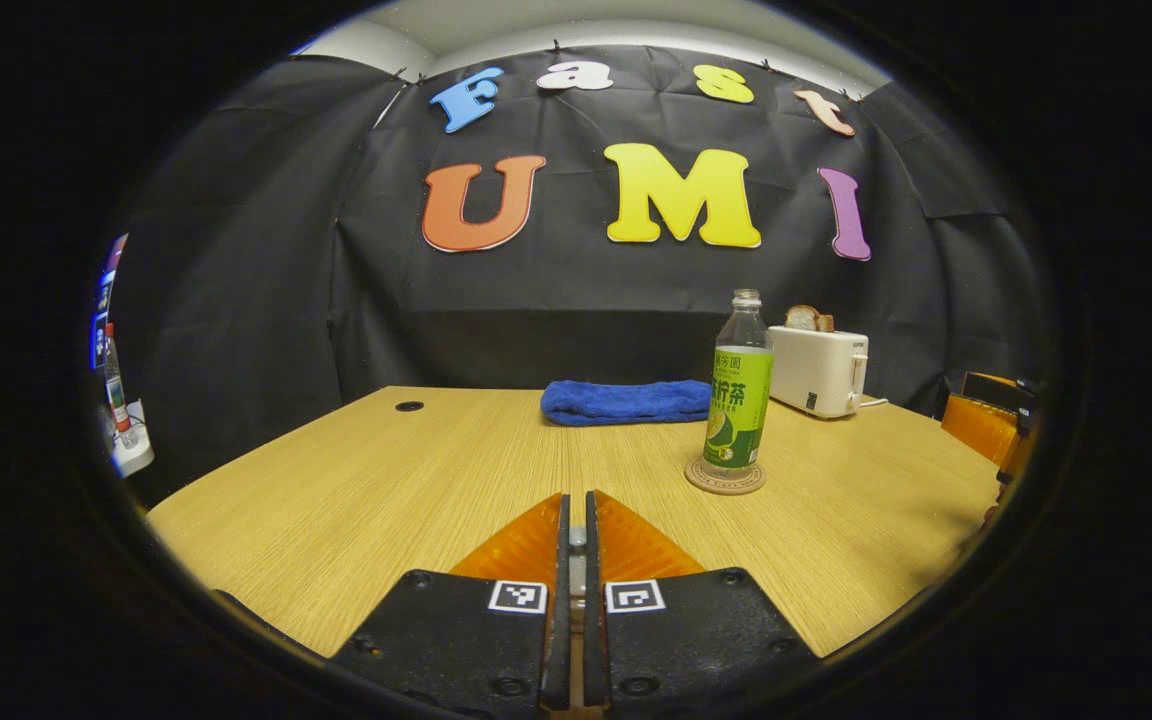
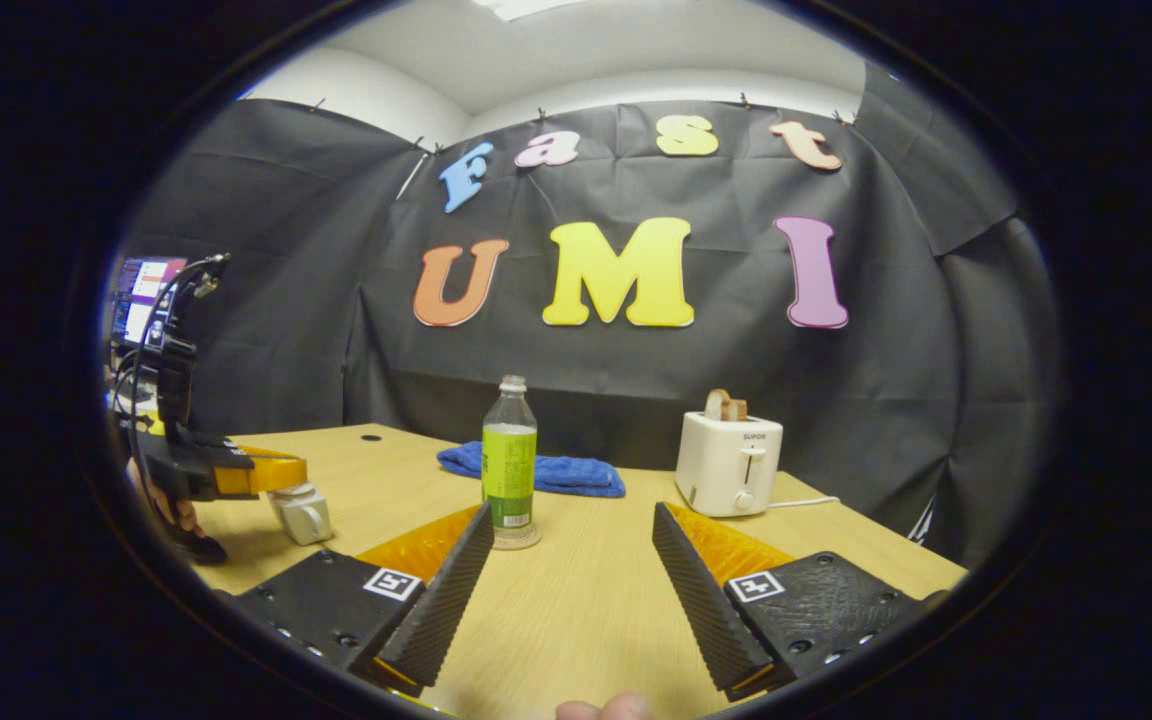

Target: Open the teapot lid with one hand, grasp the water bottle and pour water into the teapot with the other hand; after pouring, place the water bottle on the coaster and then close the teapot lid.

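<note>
Hand-held gripper, right (image 2: 568,570): jaws wide, empty | left hand-held gripper (image 1: 576,560): pressed together, holding nothing | worktop (image 1: 356,480): water bottle (image 1: 739,385) upright on coaster (image 1: 725,477) | teapot (image 2: 301,512) beside left hand-held gripper | risk: uncapped bottle, tall, tips or spills if nudged off-centre.

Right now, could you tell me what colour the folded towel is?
The folded cloth towel is blue, clearest in the left gripper view.

Bottle (image 1: 739,385) on coaster (image 1: 725,477), towel (image 1: 624,401) and toaster (image 1: 818,370) behind
</note>
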Tool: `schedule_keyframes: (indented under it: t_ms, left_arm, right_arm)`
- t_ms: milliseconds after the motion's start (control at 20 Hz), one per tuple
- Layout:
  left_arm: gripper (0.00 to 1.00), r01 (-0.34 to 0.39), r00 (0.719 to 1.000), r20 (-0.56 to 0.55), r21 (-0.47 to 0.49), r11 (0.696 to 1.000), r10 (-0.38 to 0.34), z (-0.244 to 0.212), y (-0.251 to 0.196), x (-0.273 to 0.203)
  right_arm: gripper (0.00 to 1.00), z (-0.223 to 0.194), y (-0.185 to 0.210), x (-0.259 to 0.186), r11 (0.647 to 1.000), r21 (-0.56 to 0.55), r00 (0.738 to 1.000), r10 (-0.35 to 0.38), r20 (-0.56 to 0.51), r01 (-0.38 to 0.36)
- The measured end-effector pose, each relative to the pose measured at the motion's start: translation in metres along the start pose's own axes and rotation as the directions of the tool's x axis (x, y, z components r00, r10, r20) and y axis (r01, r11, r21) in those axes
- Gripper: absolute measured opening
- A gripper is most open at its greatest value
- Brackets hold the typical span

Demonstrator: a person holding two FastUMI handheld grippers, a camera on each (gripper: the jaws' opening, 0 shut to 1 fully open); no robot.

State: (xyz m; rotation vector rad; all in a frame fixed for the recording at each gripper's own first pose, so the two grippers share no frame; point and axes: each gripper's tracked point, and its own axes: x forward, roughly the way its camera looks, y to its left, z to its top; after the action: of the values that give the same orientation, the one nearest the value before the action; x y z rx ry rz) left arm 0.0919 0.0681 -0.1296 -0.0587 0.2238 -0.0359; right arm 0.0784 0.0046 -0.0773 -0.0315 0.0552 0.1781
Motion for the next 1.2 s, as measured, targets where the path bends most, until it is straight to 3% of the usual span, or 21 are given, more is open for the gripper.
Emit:
schedule_keyframes:
  t_ms: [50, 100, 150, 200, 250, 300, 550, 750, 900, 1200]
  left_arm:
    - [0.12, -0.018, 1.0, 0.011, 0.011, 1.0, 0.018, 0.003, 0.004, -0.002]
    - [0.23, -0.033, 0.999, 0.026, 0.018, 0.999, 0.032, 0.009, 0.006, -0.004]
    - [0.53, -0.044, 0.998, 0.035, 0.019, 0.999, 0.043, 0.014, 0.007, -0.006]
    - [0.68, -0.056, 0.998, 0.043, 0.017, 0.998, 0.055, 0.019, 0.008, -0.009]
    - [0.89, -0.072, 0.996, 0.055, 0.014, 0.997, 0.072, 0.025, 0.009, -0.014]
    - [0.98, -0.084, 0.994, 0.069, 0.013, 0.996, 0.083, 0.034, 0.01, -0.021]
    - [0.99, -0.114, 0.986, 0.126, 0.014, 0.993, 0.111, 0.073, -0.004, -0.055]
    - [0.98, -0.087, 0.976, 0.197, -0.012, 0.996, 0.088, 0.109, -0.032, -0.084]
    - [0.98, -0.088, 0.973, 0.212, -0.022, 0.996, 0.09, 0.12, -0.05, -0.101]
    - [0.99, -0.099, 0.972, 0.212, 0.001, 0.995, 0.096, 0.114, -0.063, -0.112]
  right_arm:
    - [0.97, 0.0, -0.002, -0.001, 1.0, 0.003, 1.0, -0.007, 0.0, 0.007]
    - [0.95, 0.0, -0.004, -0.001, 1.0, 0.011, 1.0, -0.017, -0.002, 0.017]
    - [0.97, -0.002, -0.007, -0.002, 0.999, 0.027, 0.999, -0.033, -0.007, 0.033]
    - [0.95, -0.003, -0.012, -0.002, 0.997, 0.045, 0.998, -0.061, -0.014, 0.061]
    - [0.95, -0.003, -0.018, -0.004, 0.994, 0.065, 0.996, -0.087, -0.019, 0.088]
    - [0.95, -0.001, -0.021, -0.006, 0.991, 0.088, 0.995, -0.101, -0.021, 0.103]
    - [0.96, 0.03, -0.039, -0.023, 0.98, 0.147, 0.99, -0.138, 0.009, 0.135]
    - [0.97, 0.074, -0.043, -0.046, 0.977, 0.134, 0.982, -0.177, 0.067, 0.167]
    - [0.96, 0.096, -0.036, -0.065, 0.982, 0.121, 0.983, -0.159, 0.096, 0.147]
    - [0.96, 0.092, -0.032, -0.087, 0.983, 0.087, 0.981, -0.17, 0.089, 0.162]
